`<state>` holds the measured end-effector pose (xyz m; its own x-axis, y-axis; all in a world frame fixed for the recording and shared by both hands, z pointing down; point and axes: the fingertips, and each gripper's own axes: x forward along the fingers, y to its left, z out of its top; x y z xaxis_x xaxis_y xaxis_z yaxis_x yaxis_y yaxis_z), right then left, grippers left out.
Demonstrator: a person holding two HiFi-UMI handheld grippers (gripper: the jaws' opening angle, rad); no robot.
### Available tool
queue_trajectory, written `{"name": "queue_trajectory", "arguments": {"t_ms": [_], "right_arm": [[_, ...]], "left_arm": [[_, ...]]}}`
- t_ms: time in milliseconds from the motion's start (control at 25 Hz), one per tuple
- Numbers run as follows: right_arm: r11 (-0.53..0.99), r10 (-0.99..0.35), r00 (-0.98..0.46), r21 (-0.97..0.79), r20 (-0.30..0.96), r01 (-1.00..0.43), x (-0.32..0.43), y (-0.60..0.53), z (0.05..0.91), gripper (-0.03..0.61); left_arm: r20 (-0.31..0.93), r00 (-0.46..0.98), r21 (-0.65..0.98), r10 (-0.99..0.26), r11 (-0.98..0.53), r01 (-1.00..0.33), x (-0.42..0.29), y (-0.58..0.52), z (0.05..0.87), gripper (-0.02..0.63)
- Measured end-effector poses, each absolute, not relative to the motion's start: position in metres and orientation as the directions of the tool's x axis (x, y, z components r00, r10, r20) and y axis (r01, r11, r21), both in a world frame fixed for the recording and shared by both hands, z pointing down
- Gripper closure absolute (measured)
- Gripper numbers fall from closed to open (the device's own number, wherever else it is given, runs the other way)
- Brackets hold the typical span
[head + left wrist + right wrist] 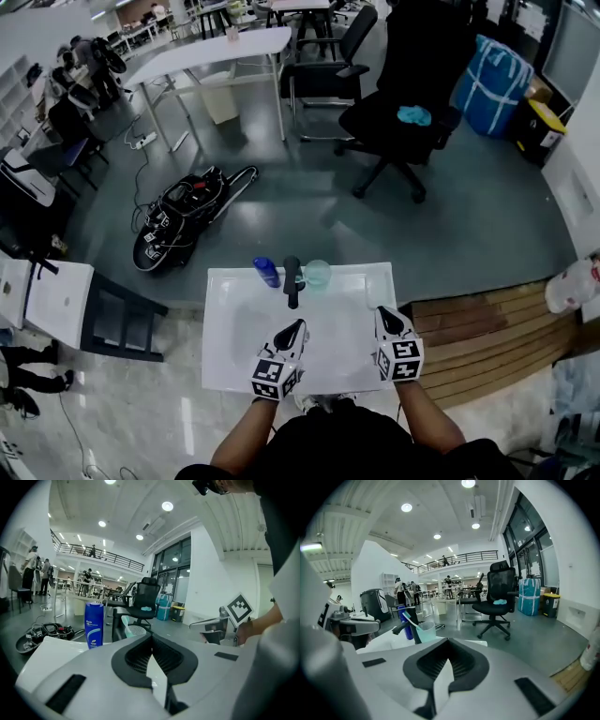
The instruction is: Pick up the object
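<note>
left tongs and right tongs pressed together, empty; blue bottle stands beyond, apart

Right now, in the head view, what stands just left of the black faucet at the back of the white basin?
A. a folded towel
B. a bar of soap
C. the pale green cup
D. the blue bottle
D: in the head view the blue bottle stands left of the black faucet, while the pale green cup stands on the faucet's right.
</note>
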<state>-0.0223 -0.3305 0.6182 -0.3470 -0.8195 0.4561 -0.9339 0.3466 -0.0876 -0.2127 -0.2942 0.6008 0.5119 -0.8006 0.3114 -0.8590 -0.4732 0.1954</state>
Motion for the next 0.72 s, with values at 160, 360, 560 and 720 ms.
{"name": "queue_trajectory", "arguments": {"t_ms": [160,360,560,720], "right_arm": [[0.304,-0.821,-0.296,-0.066,0.488,-0.95,-0.007,-0.344,0.633,0.56],[0.257,-0.811,-0.235,-0.036,0.535,-0.966,0.015,-0.358,0.66,0.56],[0.23,-0.779,-0.211,-0.044,0.59,-0.972,0.032,-0.364,0.69,0.532],[0.211,-0.741,-0.207,-0.071,0.639,-0.975,0.038,-0.368,0.712,0.469]], "left_arm": [[0.339,0.501,0.171,-0.796,-0.472,-0.865,-0.214,-0.304,0.611,0.6],[0.345,0.503,0.178,-0.792,-0.471,-0.864,-0.209,-0.311,0.616,0.6],[0.353,0.526,0.182,-0.774,-0.495,-0.85,-0.193,-0.311,0.622,0.6],[0.356,0.531,0.186,-0.769,-0.499,-0.846,-0.185,-0.31,0.624,0.6]]}}
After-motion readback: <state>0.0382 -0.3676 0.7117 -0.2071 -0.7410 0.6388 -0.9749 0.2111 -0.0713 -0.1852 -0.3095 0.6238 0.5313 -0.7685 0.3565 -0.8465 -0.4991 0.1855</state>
